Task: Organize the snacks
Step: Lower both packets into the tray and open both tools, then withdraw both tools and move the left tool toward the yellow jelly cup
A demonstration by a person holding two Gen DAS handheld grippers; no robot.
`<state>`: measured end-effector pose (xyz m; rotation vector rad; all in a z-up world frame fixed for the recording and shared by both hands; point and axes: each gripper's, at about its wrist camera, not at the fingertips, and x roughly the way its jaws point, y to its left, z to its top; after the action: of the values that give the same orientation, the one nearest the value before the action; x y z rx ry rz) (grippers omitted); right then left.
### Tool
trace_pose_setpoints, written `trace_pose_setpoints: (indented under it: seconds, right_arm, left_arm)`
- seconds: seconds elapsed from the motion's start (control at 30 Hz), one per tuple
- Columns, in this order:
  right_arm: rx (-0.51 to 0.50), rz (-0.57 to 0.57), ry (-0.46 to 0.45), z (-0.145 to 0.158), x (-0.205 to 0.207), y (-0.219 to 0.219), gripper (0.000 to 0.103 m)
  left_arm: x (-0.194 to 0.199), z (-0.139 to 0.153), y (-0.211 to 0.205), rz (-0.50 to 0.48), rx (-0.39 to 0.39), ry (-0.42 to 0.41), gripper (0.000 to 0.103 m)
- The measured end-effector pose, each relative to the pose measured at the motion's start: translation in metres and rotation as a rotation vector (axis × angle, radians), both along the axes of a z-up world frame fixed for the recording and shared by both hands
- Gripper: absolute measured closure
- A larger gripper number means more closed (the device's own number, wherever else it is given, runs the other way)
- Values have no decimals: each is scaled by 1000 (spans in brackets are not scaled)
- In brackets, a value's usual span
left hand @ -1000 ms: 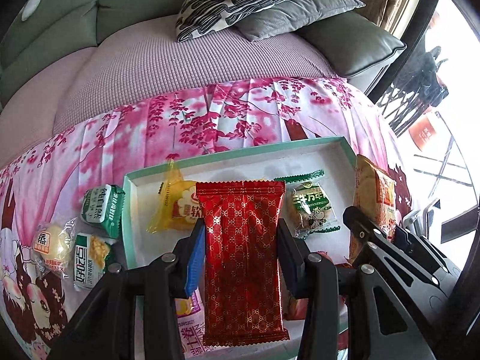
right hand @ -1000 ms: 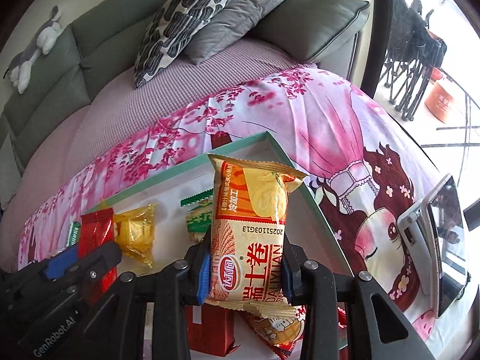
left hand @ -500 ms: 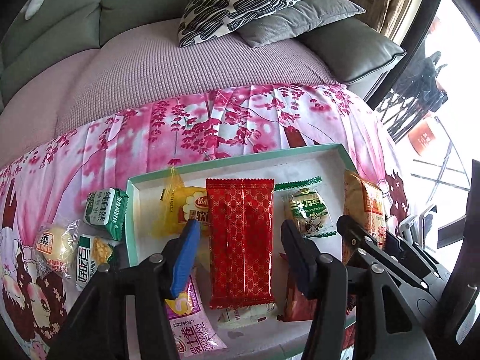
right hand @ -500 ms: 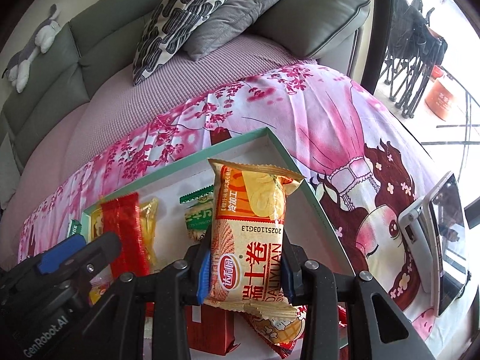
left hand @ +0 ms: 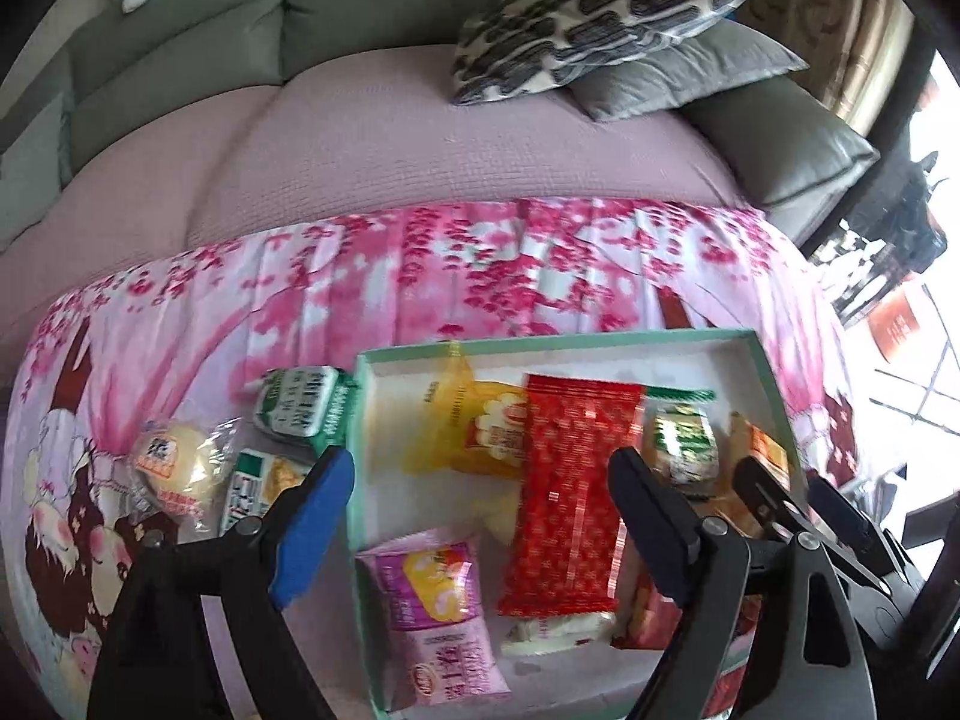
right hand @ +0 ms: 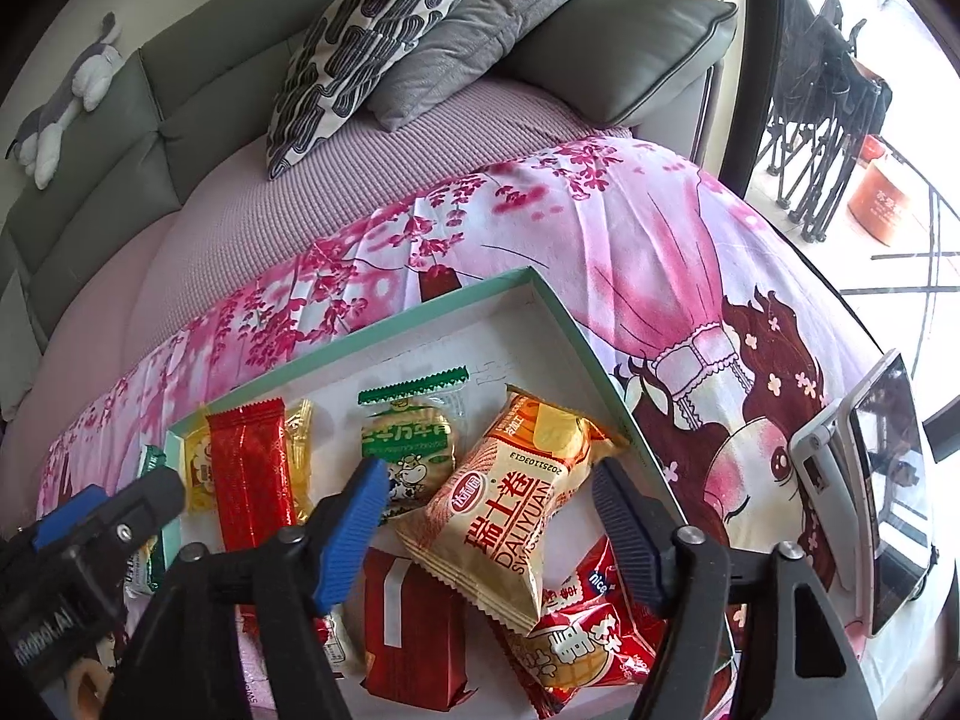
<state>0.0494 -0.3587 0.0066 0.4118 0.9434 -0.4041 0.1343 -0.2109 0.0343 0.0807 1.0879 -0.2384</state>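
- Two grippers are in view, and the jaws of both are opening: the left gripper (left hand: pixel 480 522) stands wide over the red packet (left hand: pixel 570 492), its pads clear of the wrapper, and the right gripper (right hand: pixel 489 516) stands wide around the orange roll packet (right hand: pixel 510 510), also without touching it.
- One shallow tray (right hand: pixel 576 330) with a green rim holds the snacks. In the right wrist view I count seven packets inside it (some lie partly under others, so there may be more).
- Nearest in that view are a red box-shaped packet (right hand: pixel 414 636) and a red and white packet (right hand: pixel 576 642); the orange roll packet lies tilted on top of the latter.
- One pink packet (left hand: pixel 444 612) lies at the near left corner of the tray.
- Farther in are the flat red packet, a yellow packet (left hand: pixel 474 426) partly under it, and one green and white biscuit packet (right hand: pixel 408 438).
- Three snacks lie outside, on the pink flowered cloth (left hand: pixel 468 276) left of the tray: a round bun (left hand: pixel 174 462) and two green packs (left hand: pixel 300 411).
- Two cushions (right hand: pixel 372 42) rest on the sofa behind.
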Motion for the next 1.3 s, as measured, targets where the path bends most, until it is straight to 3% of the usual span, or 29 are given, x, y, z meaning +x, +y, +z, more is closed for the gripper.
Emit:
trace_pose_setpoints:
  seconds: [0.23,0.4,0.8,1.0,1.3]
  right_arm:
    - [-8,13,-14,0,1,2,0]
    - [-26,24,-13,0,3,5,0]
    - [-24,39,2,3,1,10,0]
    - [-47,71,39,11,-6,29,0]
    - [-67,176,58,13,-14,73,0]
  left_arm:
    - [10,-14,24,133,35,-5,5]
    - [14,-22,32,180,54,7,5]
    - [8,-17,38,165,37,17,5]
    - [-8,-8,49,117,65,13,5]
    - [-35,-10,96,158,86,18,5]
